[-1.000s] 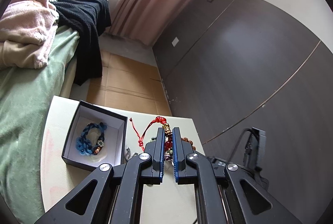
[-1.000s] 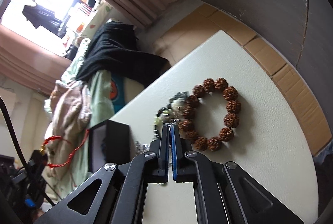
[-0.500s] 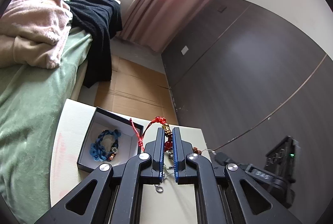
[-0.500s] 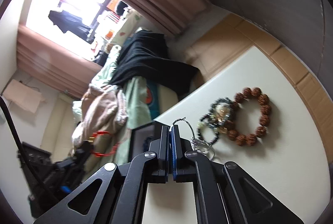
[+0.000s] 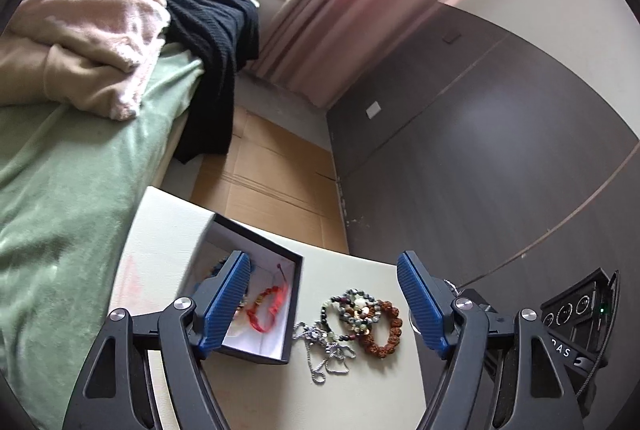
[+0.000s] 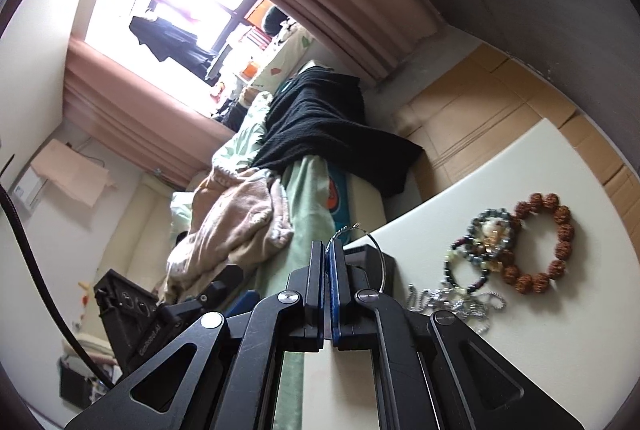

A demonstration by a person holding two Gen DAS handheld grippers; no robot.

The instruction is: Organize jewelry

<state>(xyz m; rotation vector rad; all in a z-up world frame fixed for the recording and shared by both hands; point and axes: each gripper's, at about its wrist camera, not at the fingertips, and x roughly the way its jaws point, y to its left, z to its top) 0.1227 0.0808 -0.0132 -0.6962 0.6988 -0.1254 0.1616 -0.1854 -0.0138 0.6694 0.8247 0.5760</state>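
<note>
1 red bracelet [image 5: 267,308] just dropped into the box [image 5: 294,304] below my wide-open left gripper [image 5: 322,300]; my right gripper [image 6: 329,262] pinches a thin silver hoop [image 6: 378,262].

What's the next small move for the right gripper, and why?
Probably carry the thin silver hoop over the black box and open. The right gripper is shut on it, the left gripper is open and empty, and the red bracelet already lies in the box.
</note>
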